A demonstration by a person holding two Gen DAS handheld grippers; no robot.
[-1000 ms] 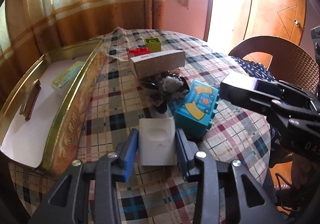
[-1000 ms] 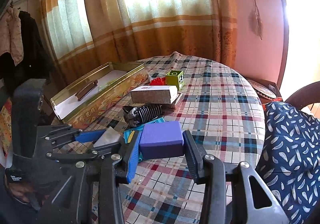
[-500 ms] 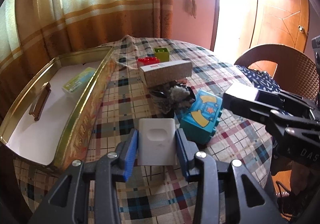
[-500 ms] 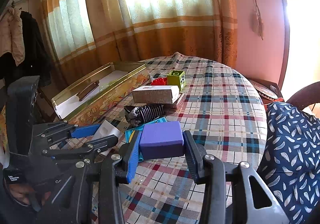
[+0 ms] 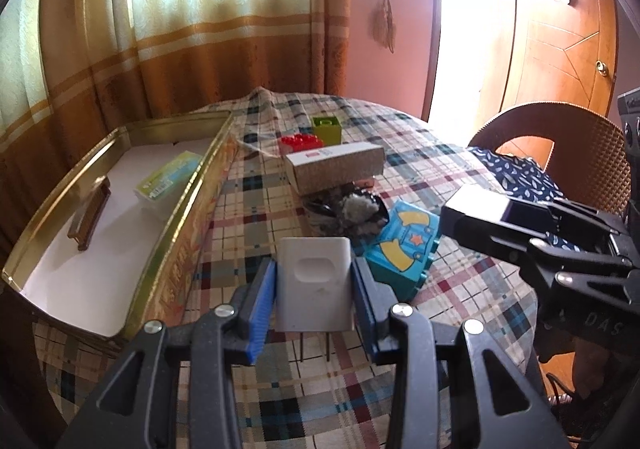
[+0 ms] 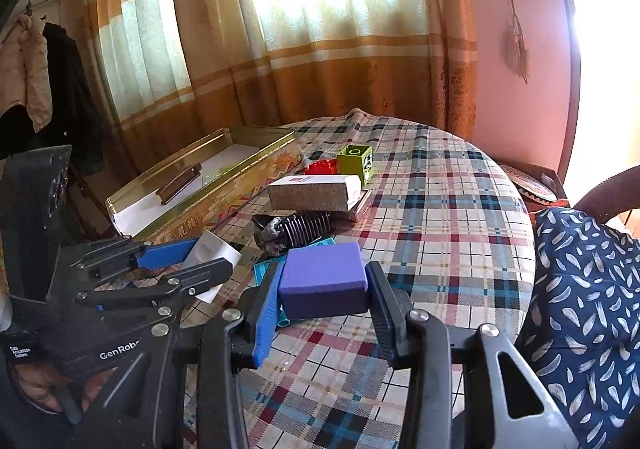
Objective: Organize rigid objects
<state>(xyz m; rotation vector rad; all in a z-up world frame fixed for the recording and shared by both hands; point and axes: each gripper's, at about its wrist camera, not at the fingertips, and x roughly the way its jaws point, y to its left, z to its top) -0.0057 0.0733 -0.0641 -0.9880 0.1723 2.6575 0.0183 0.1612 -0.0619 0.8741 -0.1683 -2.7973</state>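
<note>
- Tablecloth [image 6: 440, 185]: plaid of cream, grey, teal and dark red.
- Tin tray [image 5: 188, 205] at the table's left edge: gold rim, white lining.
- Plug adapter [image 5: 315, 283]: white.
- Block [image 6: 324, 285]: purple.
- Toy brick [image 5: 404, 249]: teal with yellow shapes and an orange star.
- Far bricks: red brick [image 5: 300, 143], lime-green brick [image 5: 327, 129].
- Finger pads [image 5: 262, 309]: blue.
- Curtain [image 6: 320, 49]: cream with ochre bands.

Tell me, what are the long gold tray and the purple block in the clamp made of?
The gold tray looks like thin metal: its rim and walls gleam like a printed tin. The purple block held by the right gripper looks matte, with soft rounded edges, perhaps foam or plastic; the pictures cannot settle which.
</note>
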